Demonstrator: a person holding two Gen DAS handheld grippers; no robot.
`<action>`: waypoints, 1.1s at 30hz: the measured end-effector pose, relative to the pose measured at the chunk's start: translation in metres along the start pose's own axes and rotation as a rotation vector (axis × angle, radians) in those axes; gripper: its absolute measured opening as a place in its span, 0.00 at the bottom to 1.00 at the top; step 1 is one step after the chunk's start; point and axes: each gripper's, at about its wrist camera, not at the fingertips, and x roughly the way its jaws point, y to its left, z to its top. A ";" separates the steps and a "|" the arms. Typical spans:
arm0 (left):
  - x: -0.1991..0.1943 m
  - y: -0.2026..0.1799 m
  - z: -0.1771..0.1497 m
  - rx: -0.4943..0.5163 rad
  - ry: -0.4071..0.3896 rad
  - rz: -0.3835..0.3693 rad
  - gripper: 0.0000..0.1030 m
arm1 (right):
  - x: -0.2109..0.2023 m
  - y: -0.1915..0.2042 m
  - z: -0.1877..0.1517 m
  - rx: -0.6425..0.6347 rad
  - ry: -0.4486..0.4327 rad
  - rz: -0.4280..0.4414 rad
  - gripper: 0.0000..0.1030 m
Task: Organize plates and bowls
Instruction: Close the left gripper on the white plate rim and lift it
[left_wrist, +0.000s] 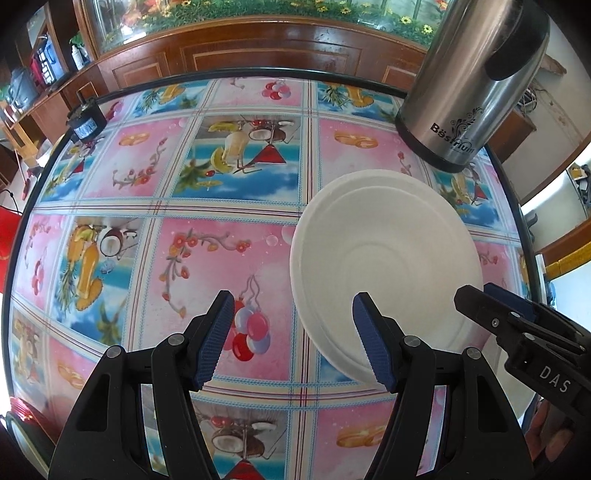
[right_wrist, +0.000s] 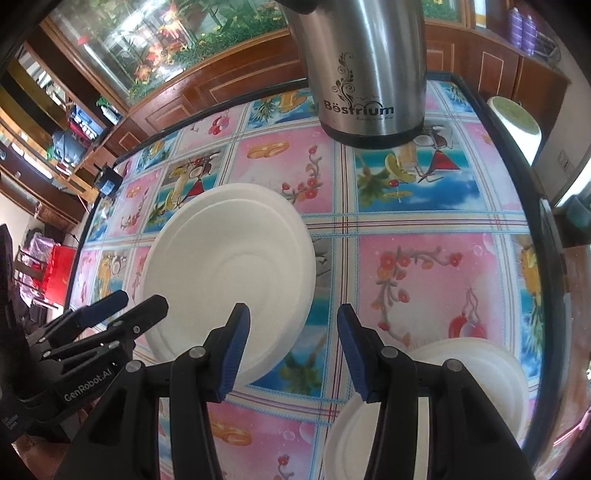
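A stack of white plates (left_wrist: 384, 254) lies on the patterned table; it also shows in the right wrist view (right_wrist: 229, 269). My left gripper (left_wrist: 293, 325) is open and empty, its right finger over the near rim of the stack. My right gripper (right_wrist: 293, 332) is open and empty, its left finger over the stack's near right rim. The right gripper also shows in the left wrist view (left_wrist: 495, 306), and the left gripper in the right wrist view (right_wrist: 125, 306). More white dishes (right_wrist: 476, 373) lie under my right gripper at the table's near right; whether they are plates or bowls I cannot tell.
A tall steel Bestrium flask (left_wrist: 476, 81) stands at the back right, also in the right wrist view (right_wrist: 369, 70). A small black box (left_wrist: 85, 123) sits on the far left edge. A wooden cabinet (left_wrist: 258, 51) stands behind the table. The table rim (right_wrist: 532, 206) curves close on the right.
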 end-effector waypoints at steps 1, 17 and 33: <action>0.001 0.000 0.000 -0.001 -0.001 -0.001 0.65 | 0.000 -0.001 0.000 0.003 -0.006 0.006 0.48; 0.023 -0.005 0.005 0.002 0.024 0.003 0.65 | 0.010 -0.005 0.003 -0.002 0.002 0.037 0.34; 0.023 -0.011 0.006 0.036 0.012 -0.001 0.65 | 0.009 -0.013 -0.004 0.038 0.008 0.068 0.11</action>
